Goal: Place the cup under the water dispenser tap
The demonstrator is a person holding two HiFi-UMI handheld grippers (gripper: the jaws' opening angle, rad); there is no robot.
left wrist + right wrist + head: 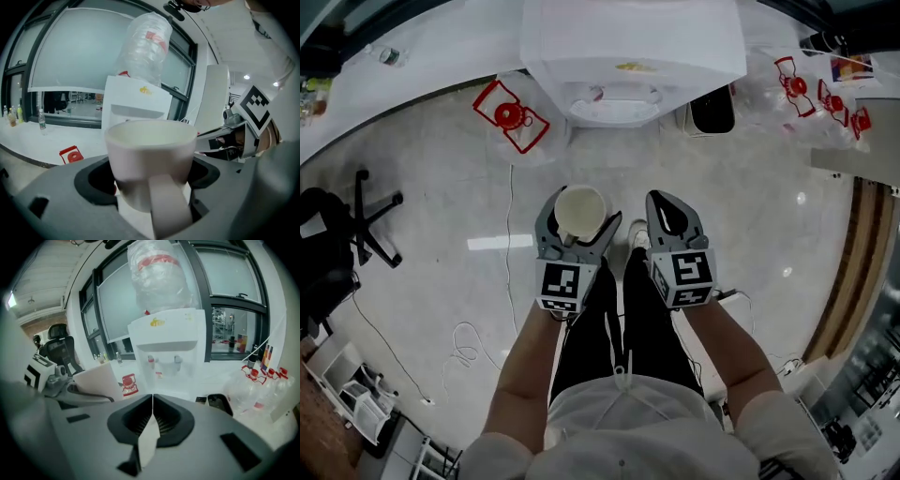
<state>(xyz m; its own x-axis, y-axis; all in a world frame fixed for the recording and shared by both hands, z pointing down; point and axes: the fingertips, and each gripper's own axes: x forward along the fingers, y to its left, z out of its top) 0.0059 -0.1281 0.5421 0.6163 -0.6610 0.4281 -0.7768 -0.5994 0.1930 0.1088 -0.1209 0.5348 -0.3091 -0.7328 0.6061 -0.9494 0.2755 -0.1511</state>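
Note:
A cream cup (579,212) sits upright between the jaws of my left gripper (578,228), which is shut on it. In the left gripper view the cup (150,161) fills the middle, its handle turned toward the camera. The white water dispenser (630,56) stands ahead of both grippers, a clear bottle (161,275) on top. Its two taps (164,360) show in the right gripper view, above a recessed tray. My right gripper (672,217) is beside the left one, its jaws pressed together on nothing (153,401). The cup hangs well short of the dispenser.
Empty water bottles with red handles lie left (517,117) and right (811,94) of the dispenser. A black bin (712,111) stands at its right side. An office chair (337,239) is at the far left. A cable (469,342) trails over the floor.

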